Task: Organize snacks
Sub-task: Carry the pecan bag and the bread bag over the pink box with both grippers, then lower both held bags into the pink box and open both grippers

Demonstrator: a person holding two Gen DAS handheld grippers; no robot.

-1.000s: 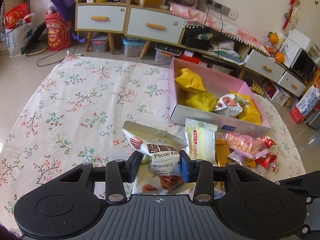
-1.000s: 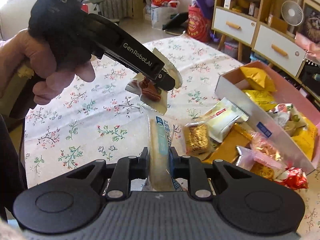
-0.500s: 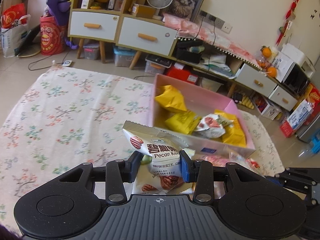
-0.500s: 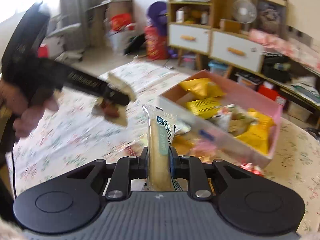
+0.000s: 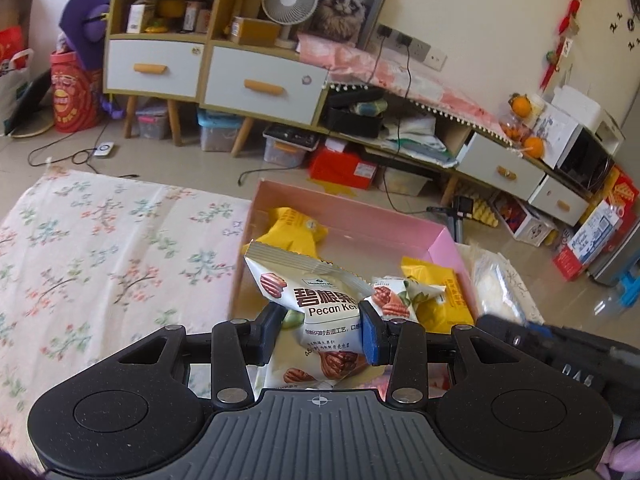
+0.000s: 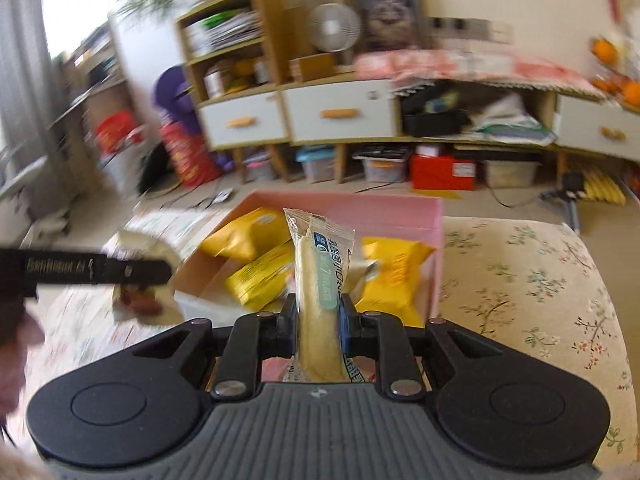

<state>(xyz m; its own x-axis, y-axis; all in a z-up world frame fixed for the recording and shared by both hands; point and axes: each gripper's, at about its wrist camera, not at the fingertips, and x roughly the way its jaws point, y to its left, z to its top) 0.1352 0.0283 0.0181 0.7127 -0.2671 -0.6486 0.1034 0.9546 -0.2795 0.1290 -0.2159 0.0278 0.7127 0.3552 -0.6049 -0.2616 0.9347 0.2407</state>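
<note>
Each black gripper [image 5: 320, 338] has ribbed grey housing, silver screws, blue pad.

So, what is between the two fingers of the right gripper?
In the right wrist view, the right gripper is shut on a long pale snack bar in clear wrap, standing upright before the pink box.

This is a lived-in home, most likely a living room. Along the far wall stands a low wooden cabinet [image 5: 208, 68] with white drawers and open shelves crammed with boxes and papers, a small desk fan [image 5: 289, 2] and a framed cat portrait [image 5: 346, 4] on top. Plastic storage bins [image 5: 218, 136] sit on the tiled floor [image 5: 168, 164] beneath it, a red printed bag [image 5: 74, 96] leans at the left, oranges [image 5: 520, 106] rest on a long side unit, and red festive ornaments [image 5: 568, 20] hang on the wall. A floral cloth [image 5: 100, 264] covers the worktop in front.
</note>
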